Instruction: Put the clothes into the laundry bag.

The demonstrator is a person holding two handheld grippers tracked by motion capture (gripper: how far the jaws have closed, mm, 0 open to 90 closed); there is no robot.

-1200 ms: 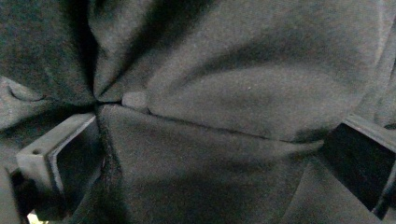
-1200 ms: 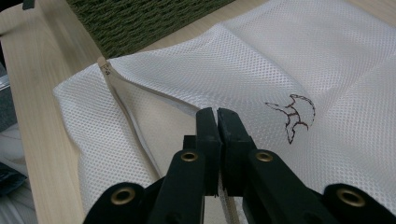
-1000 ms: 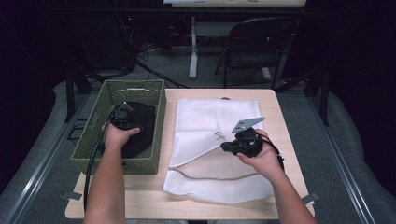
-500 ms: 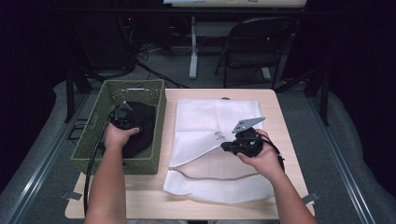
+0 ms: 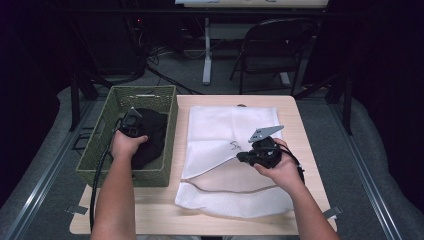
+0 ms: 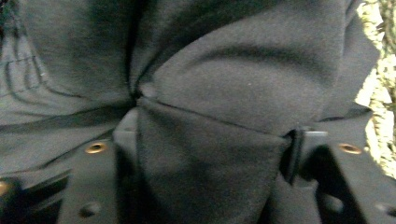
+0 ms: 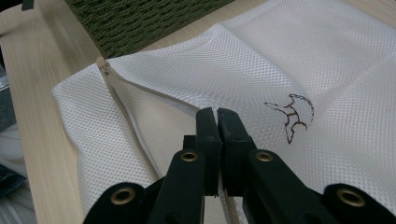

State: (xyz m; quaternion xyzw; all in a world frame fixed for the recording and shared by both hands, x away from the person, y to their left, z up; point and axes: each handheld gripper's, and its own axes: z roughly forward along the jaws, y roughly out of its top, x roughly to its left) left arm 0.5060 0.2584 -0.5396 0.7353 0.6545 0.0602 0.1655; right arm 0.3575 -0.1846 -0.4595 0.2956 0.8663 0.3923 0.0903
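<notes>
In the green woven basket (image 5: 100, 155), the left hand-held gripper (image 6: 210, 140) has just been closing, pinching crumpled black cloth (image 6: 243, 84); the right hand-held gripper (image 7: 217, 116), jaws together, grips the white mesh bag (image 7: 303, 60) on the desk (image 5: 300, 125).

A light wooden table (image 5: 305, 150) stands on a grey floor (image 5: 380, 165). Past its far edge sits a dark folding chair (image 5: 272, 47) beside a white stand leg (image 5: 206, 55). Black cables (image 5: 150, 60) lie on the floor. The room behind is dark.
</notes>
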